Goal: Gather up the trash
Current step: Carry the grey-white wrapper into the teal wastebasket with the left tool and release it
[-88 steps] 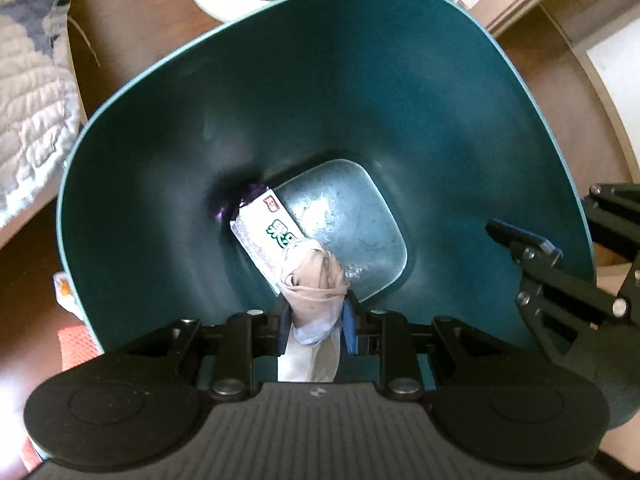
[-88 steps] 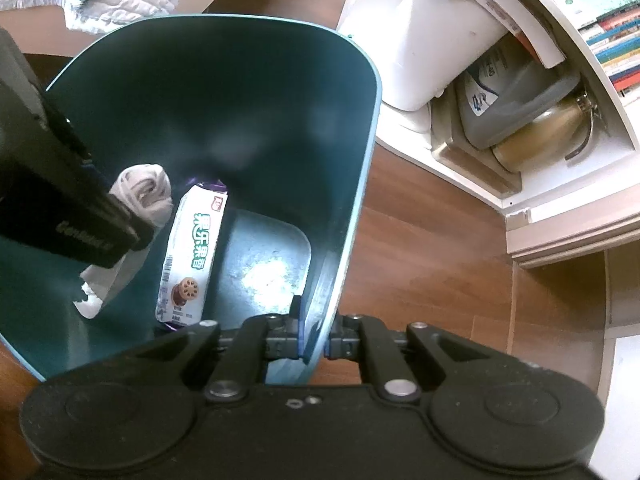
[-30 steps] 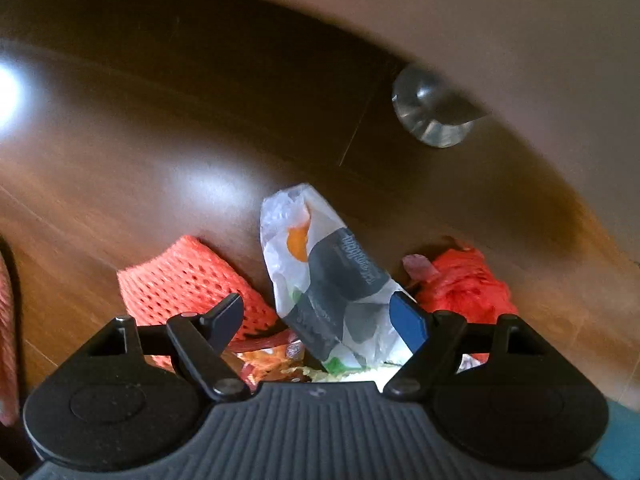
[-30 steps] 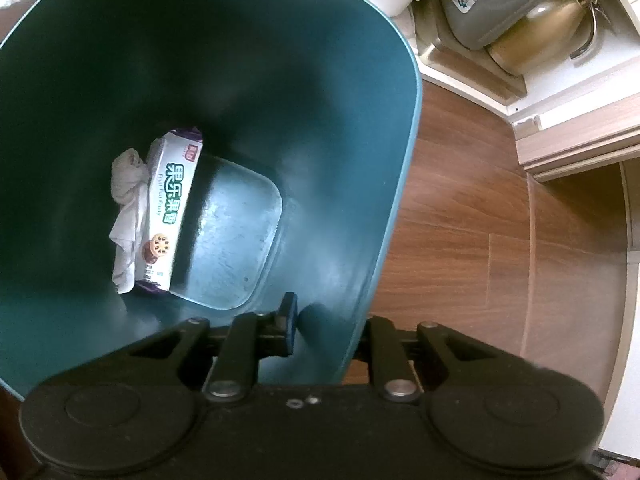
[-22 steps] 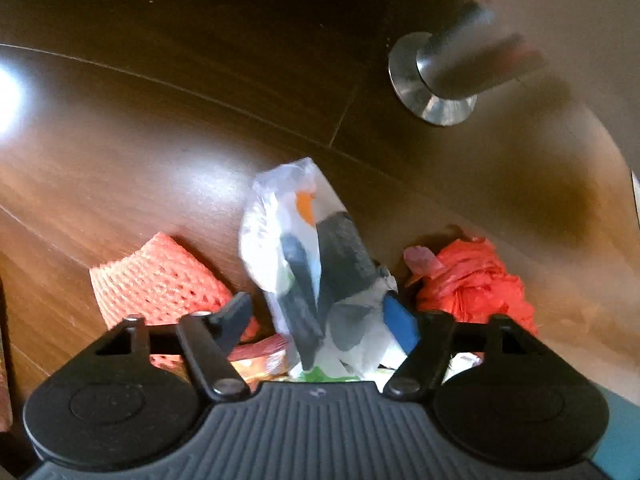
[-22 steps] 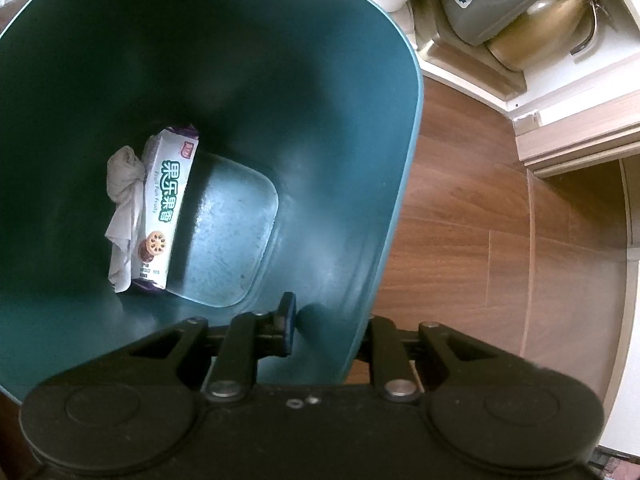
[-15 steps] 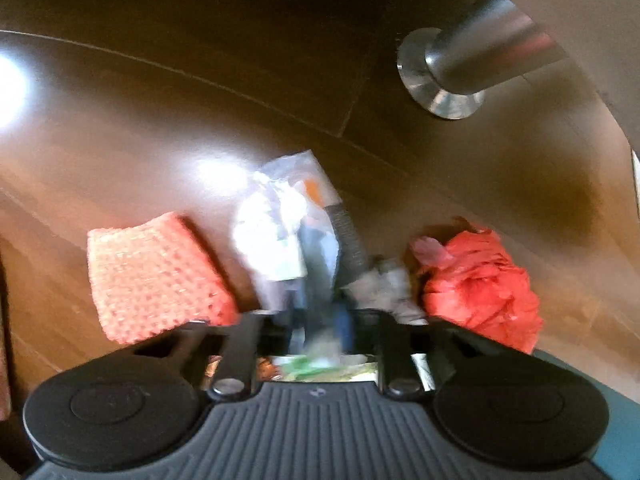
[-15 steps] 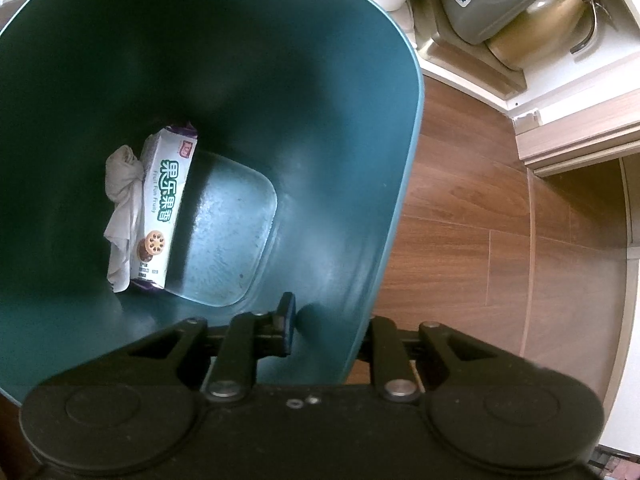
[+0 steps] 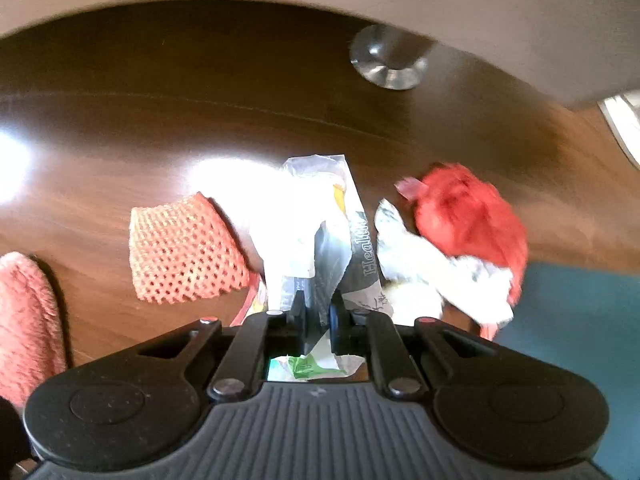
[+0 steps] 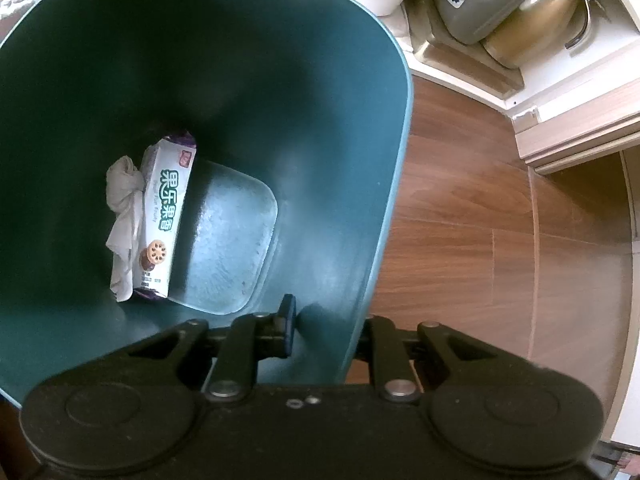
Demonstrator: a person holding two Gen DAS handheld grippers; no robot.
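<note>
The left tongs (image 9: 318,312) point straight down at the wooden floor (image 9: 120,128), and their jaws have just been closing: they are now clenched on a crinkled plastic wrapper (image 9: 320,240) that stands up between the pads. Just left of these tongs lies an orange foam net (image 9: 182,252); to their right lie a crumpled white paper (image 9: 424,260) and, touching it, a red plastic bag (image 9: 472,216). Ahead of them a metal furniture foot (image 9: 386,62) stands on the floor. The right tongs (image 10: 324,332) are clamped on the rim of the teal bin (image 10: 392,184), one jaw inside the wall and one outside. Down in the bin, ahead and left of these tongs, a biscuit packet (image 10: 166,216) lies beside a wadded tissue (image 10: 124,216).
</note>
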